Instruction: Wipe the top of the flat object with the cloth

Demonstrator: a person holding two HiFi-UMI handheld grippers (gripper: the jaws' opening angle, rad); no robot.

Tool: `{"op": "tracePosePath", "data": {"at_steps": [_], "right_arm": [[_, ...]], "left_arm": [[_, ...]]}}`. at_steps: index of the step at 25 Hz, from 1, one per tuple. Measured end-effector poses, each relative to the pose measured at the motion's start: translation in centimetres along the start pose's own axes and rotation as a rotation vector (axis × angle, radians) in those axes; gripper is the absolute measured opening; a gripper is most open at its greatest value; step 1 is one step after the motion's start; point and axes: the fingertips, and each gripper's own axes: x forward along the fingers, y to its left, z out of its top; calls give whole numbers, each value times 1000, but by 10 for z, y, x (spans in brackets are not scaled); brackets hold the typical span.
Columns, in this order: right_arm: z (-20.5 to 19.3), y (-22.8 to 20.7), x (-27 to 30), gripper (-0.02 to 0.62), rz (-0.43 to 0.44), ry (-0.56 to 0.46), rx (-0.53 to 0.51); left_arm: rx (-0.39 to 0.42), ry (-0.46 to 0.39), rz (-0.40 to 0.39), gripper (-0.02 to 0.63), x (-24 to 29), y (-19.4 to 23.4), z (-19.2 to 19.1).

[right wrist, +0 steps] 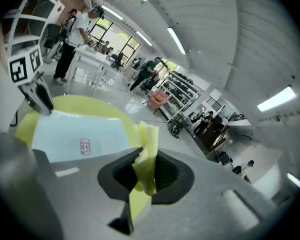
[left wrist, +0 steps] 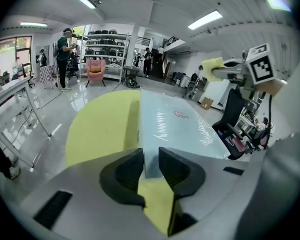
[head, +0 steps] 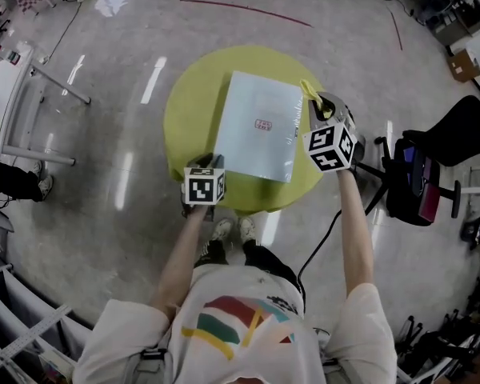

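A pale blue flat object point(head: 260, 122) with a small red label lies on a round yellow table point(head: 192, 110). My left gripper point(head: 210, 165) is at its near left corner. In the left gripper view, the flat object point(left wrist: 175, 124) runs away from me and its corner fills the gap of my left gripper point(left wrist: 150, 156), with the pads pressed on it. My right gripper point(head: 324, 110) hovers at the object's far right edge, shut on a folded yellow cloth point(head: 310, 92). In the right gripper view the cloth point(right wrist: 147, 139) sticks up from the right gripper point(right wrist: 147, 161) above the table.
A black office chair point(head: 432, 166) stands right of the table, with a cable on the floor beside it. A white table point(head: 16, 94) is at the left. People and shelves point(left wrist: 102, 46) are far behind. The person's feet point(head: 232, 230) are at the table's near edge.
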Motion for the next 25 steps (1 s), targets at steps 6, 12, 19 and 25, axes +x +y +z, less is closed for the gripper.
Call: {"op": "tracePosePath", "data": {"at_steps": [6, 12, 19, 25], "right_arm": [[-46, 16, 94, 27, 156, 175, -44], [-77, 30, 146, 26, 242, 295, -220], [-81, 44, 168, 26, 358, 356, -202], [-82, 52, 160, 26, 467, 386, -214]], "left_arm": [[3, 5, 11, 104, -2, 0, 0], [-1, 0, 18, 104, -1, -2, 0], [-21, -10, 24, 104, -3, -1, -2], [-20, -8, 27, 104, -2, -2, -1]]}}
